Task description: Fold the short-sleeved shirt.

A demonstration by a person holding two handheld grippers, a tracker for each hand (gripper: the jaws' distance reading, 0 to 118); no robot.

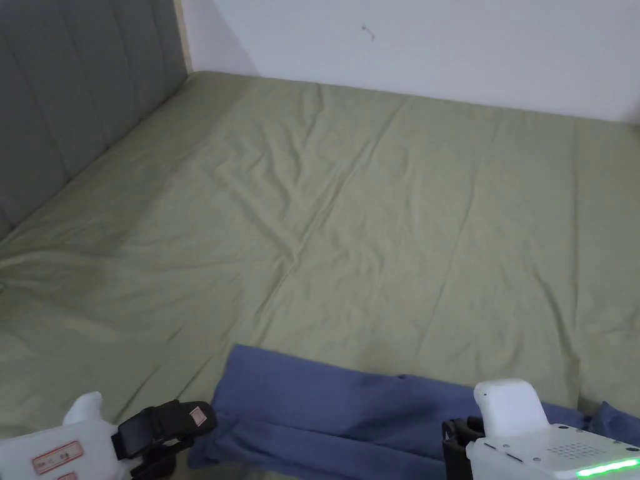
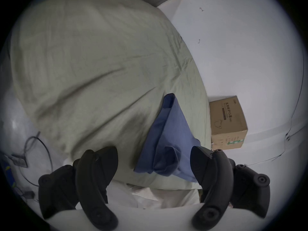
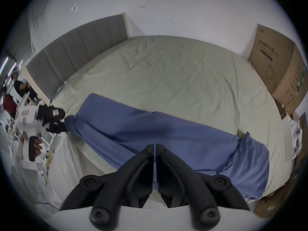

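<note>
Our head cam looks down toward 12 o'clock over the bed (image 1: 375, 206); both gripper cams, low & close, share it.

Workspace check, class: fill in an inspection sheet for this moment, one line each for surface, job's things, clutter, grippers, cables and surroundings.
Surface: bed with wrinkled green sheet.
Job's things: blue shirt lying along the near edge, stretched out lengthwise, partly folded.
Clutter: nothing seen on the bed.
Grippers: left gripper open beside the shirt's end; right gripper shut on the shirt's near edge.
Cables: cable on the floor beside the bed.
Surroundings: grey headboard, white wall, cardboard box.
</note>
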